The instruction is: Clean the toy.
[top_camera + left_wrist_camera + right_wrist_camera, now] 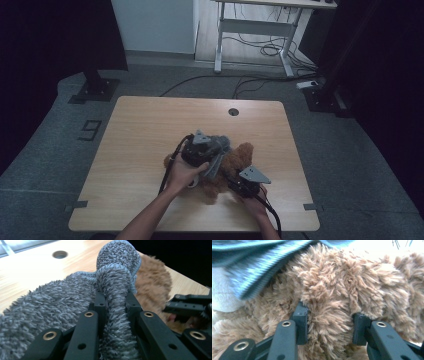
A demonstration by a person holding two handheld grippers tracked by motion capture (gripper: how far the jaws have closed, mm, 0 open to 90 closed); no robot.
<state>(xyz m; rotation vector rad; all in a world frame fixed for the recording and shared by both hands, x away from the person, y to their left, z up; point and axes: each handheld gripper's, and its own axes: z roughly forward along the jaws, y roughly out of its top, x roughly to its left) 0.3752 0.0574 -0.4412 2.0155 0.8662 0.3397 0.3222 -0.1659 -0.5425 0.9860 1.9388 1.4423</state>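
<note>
Your left gripper (115,302) pinches a rolled fold of the grey towel (50,307), a shaggy, looped microfibre cloth with a stitched edge, its jaws pressed tight against the pile. The towel drapes over the brown teddy bear (235,165), which lies near the middle of the wooden table (140,130), toward the near edge. Your right gripper (329,325) clamps a tuft of the bear's long, tousled fur, jaws partly closed around it. In the high view your left hand (184,174) reaches in from the near left and your right hand (256,202) sits low at the near right.
</note>
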